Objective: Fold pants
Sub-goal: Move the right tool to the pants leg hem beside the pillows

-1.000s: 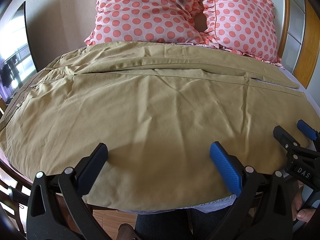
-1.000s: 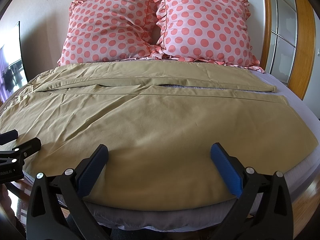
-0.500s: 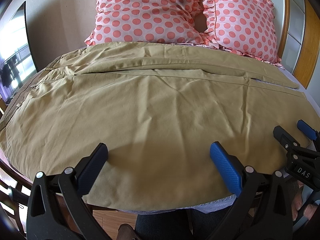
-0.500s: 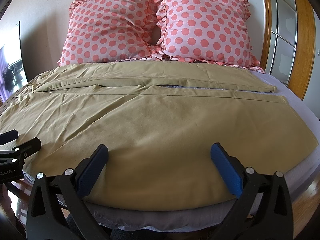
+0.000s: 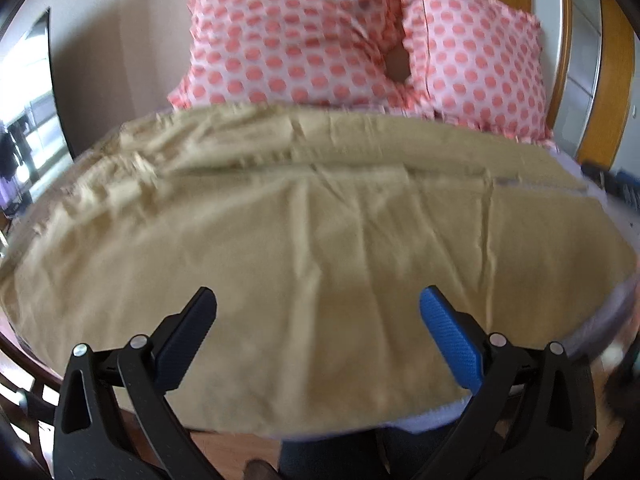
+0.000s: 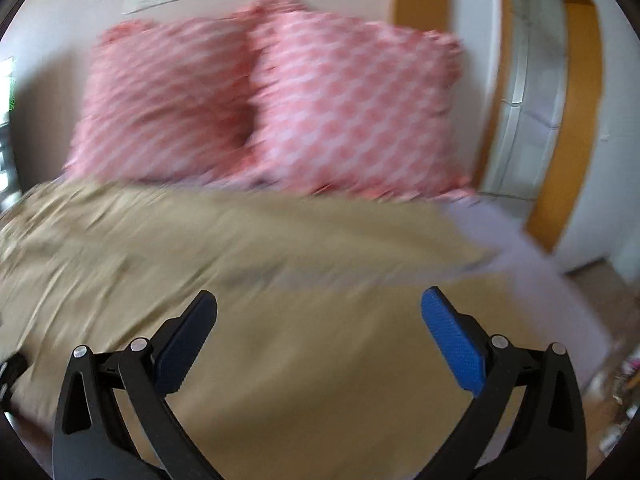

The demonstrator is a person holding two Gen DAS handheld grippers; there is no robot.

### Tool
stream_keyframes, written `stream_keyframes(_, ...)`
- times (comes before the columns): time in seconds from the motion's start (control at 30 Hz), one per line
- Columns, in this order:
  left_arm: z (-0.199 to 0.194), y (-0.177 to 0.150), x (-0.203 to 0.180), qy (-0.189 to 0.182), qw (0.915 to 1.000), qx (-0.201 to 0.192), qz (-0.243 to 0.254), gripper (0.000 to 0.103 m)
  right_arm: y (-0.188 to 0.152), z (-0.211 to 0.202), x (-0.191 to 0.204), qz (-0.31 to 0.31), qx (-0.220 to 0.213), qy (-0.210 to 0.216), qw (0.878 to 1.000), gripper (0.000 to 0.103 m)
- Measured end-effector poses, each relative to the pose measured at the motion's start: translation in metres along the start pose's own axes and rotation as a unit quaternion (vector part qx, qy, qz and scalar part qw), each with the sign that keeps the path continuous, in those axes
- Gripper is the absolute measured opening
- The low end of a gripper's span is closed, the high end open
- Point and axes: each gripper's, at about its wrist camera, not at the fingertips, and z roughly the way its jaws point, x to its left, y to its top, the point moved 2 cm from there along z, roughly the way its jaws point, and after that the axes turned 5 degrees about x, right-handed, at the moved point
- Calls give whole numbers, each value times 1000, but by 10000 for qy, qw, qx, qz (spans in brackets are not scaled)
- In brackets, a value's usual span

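Observation:
Tan pants lie spread flat across the bed, waistband at the left, legs running to the right; they also show in the right wrist view. My left gripper is open and empty, held above the near edge of the pants. My right gripper is open and empty above the leg end of the pants, near the bed's right side. Both views are blurred by motion. Part of the left gripper shows at the left edge of the right wrist view.
Two pink polka-dot pillows lean at the head of the bed. A lilac sheet shows at the bed's right edge. A wooden door frame stands at the right, with floor below.
Both grippers have moved forward over the pants. The right gripper has swung to the right, toward the leg ends. Both stay open.

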Motion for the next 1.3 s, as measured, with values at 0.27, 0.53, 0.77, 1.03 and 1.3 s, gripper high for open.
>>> stream_keyframes(0.27, -3, 28, 14, -270, 9987, -421, -139, 101, 115, 181, -93, 1982, 1536, -693, 9656, 73)
stream_keyframes(0.53, 6, 40, 21, -183, 9970, -746, 1, 101, 136, 308, -125, 2715, 2304, -1553, 9214, 66)
stream_keyframes(0.77, 26, 43, 23, -266, 9979, -579, -94, 101, 129, 316, -127, 2552, 2052, -1562, 9319, 42)
stream_keyframes(1.03, 18, 38, 37, -252, 9971, -604, -379, 101, 105, 276, -159, 3453, 1363, -475, 9273, 4)
stream_keyframes(1.3, 0, 33, 61, -161, 9939, -797, -747, 101, 44, 98, -183, 3789, -71, 993, 9201, 1)
